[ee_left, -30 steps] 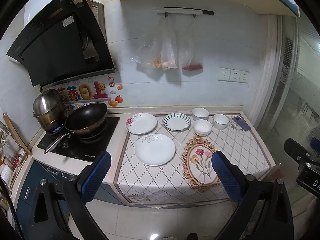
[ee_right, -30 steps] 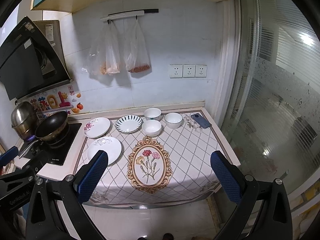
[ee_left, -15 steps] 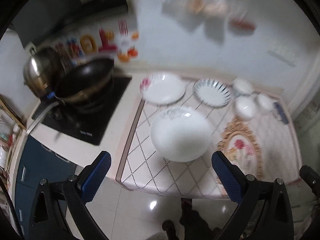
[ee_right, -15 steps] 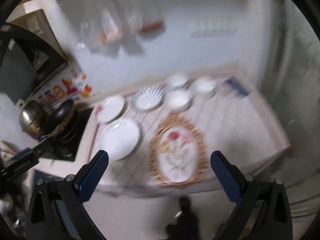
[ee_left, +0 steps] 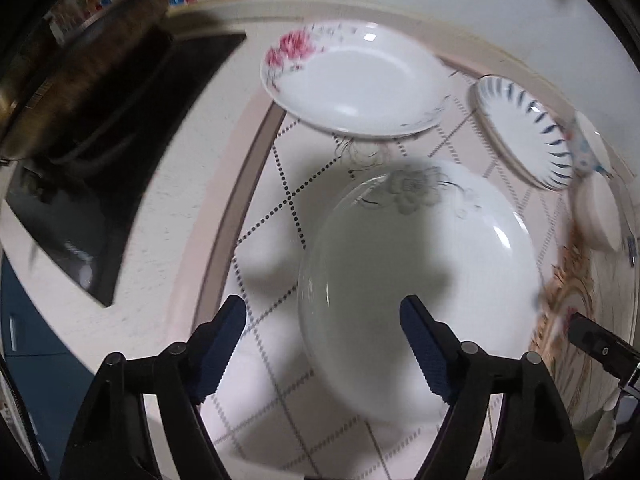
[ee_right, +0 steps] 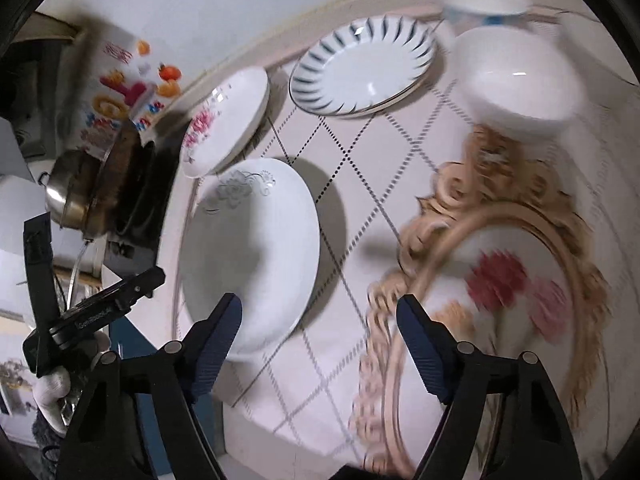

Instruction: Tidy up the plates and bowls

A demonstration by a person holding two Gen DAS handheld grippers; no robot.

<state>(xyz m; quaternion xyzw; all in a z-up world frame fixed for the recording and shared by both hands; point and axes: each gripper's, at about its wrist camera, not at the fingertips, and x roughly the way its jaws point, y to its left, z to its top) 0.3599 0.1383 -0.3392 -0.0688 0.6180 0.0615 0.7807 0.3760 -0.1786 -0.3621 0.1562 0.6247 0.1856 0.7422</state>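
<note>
A white plate with a grey flower [ee_left: 420, 264] lies on the patterned cloth, right in front of my open left gripper [ee_left: 324, 332], whose right finger hangs over its near rim. Behind it sit a pink-flowered plate [ee_left: 356, 80] and a blue-striped plate [ee_left: 524, 132]. In the right wrist view the grey-flower plate [ee_right: 252, 256] is at the left, with my open, empty right gripper [ee_right: 320, 332] just right of its near edge. The pink-flowered plate [ee_right: 224, 124], the blue-striped plate [ee_right: 360, 68] and two white bowls [ee_right: 516, 76] lie beyond.
A black cooktop [ee_left: 100, 184] with a wok and a steel pot [ee_right: 68, 196] stands to the left. A gold-framed flower mat [ee_right: 508, 296] lies on the cloth to the right. The counter's front edge is close below both grippers.
Both grippers have come down and forward from a high, far view to just over the counter. Their jaws have narrowed but stay open. The dishes have not moved.
</note>
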